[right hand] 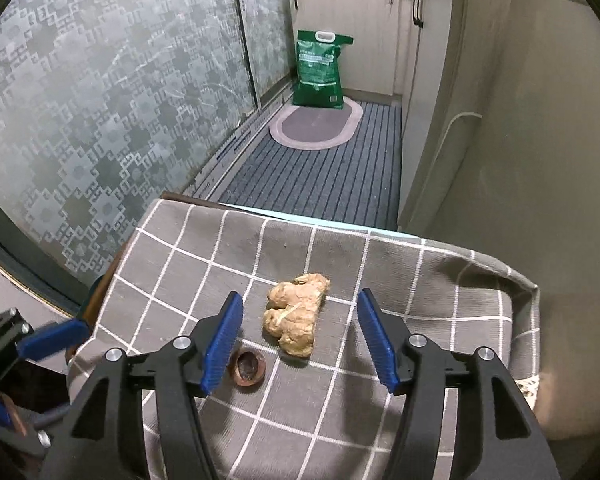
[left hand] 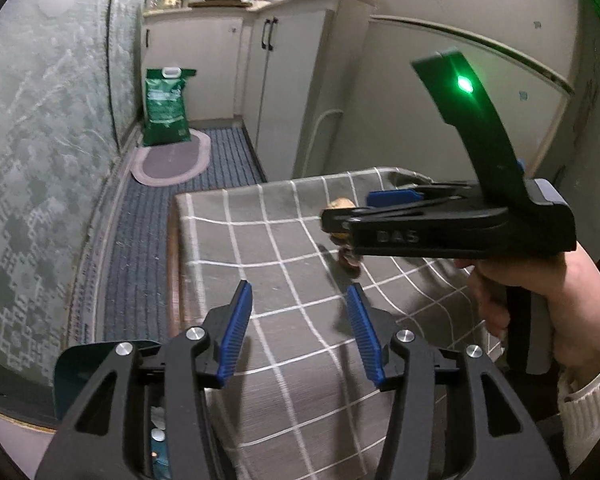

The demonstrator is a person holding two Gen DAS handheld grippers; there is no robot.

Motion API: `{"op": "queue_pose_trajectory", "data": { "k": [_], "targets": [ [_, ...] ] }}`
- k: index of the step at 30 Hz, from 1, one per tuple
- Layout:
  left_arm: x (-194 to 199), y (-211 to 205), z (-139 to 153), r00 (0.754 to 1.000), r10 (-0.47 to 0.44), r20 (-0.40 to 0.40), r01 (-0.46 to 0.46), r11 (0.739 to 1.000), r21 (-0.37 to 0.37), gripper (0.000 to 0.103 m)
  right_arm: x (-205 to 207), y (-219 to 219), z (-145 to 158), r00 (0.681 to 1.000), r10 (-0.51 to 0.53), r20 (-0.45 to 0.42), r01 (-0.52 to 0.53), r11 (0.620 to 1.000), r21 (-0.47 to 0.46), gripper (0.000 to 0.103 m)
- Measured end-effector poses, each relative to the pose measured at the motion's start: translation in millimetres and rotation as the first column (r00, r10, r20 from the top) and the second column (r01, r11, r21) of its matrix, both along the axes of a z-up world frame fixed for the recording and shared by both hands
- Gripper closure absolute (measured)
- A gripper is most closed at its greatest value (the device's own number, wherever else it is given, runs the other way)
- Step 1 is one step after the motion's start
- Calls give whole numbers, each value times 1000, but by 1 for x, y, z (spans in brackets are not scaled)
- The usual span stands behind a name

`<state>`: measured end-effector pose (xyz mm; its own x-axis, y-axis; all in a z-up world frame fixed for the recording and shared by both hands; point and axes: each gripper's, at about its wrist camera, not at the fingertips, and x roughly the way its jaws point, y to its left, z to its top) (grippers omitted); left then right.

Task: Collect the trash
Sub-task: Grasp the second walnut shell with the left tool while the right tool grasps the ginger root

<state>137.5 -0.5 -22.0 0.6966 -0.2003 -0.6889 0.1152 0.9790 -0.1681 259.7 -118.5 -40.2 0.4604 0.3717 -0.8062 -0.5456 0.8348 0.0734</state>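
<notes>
A knobbly tan piece of ginger [right hand: 295, 318] lies on a grey checked cloth [right hand: 340, 400] covering a small table. A brown nutshell half [right hand: 247, 368] lies just left of it, by my right gripper's left finger. My right gripper [right hand: 300, 338] is open and empty, its blue pads either side of the ginger, slightly above it. In the left wrist view my left gripper [left hand: 300, 330] is open and empty over the cloth [left hand: 260, 248]; the right gripper [left hand: 364, 210] crosses from the right, hiding most of the ginger [left hand: 342, 204] and the shell [left hand: 350, 261].
Frosted patterned glass doors [right hand: 100, 120] run along the left. A striped dark mat [right hand: 328, 176] and oval rug [right hand: 316, 124] lie beyond the table, with a green bag [right hand: 320, 70] at the far end. White cabinets [left hand: 284, 80] stand on the right.
</notes>
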Motion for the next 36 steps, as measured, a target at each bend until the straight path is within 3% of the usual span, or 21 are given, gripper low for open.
{"op": "queue_pose_trajectory", "data": {
  "k": [6, 14, 23, 29, 36],
  "targets": [
    [10, -10, -12, 999, -24, -41, 24, 1000, -17, 50, 7, 5, -10, 1000, -11, -5, 11, 999, -36, 45],
    [15, -23, -19, 997, -56, -60, 55, 998, -11, 51, 7, -3, -9, 1000, -7, 14, 7, 1000, -25, 72],
    [23, -40, -26, 996, -67, -64, 69, 998, 17, 52, 5, -28, 4, 1000, -6, 2, 6, 998, 67, 73],
    [32, -50, -29, 998, -41, -43, 43, 997, 64, 53, 1, -51, 16, 1000, -8, -7, 9, 990, 138, 73],
    [44, -54, -32, 1000, -9, -13, 9, 997, 70, 58, -7, -77, 25, 1000, -15, -19, 18, 980, 197, 73]
  ]
}}
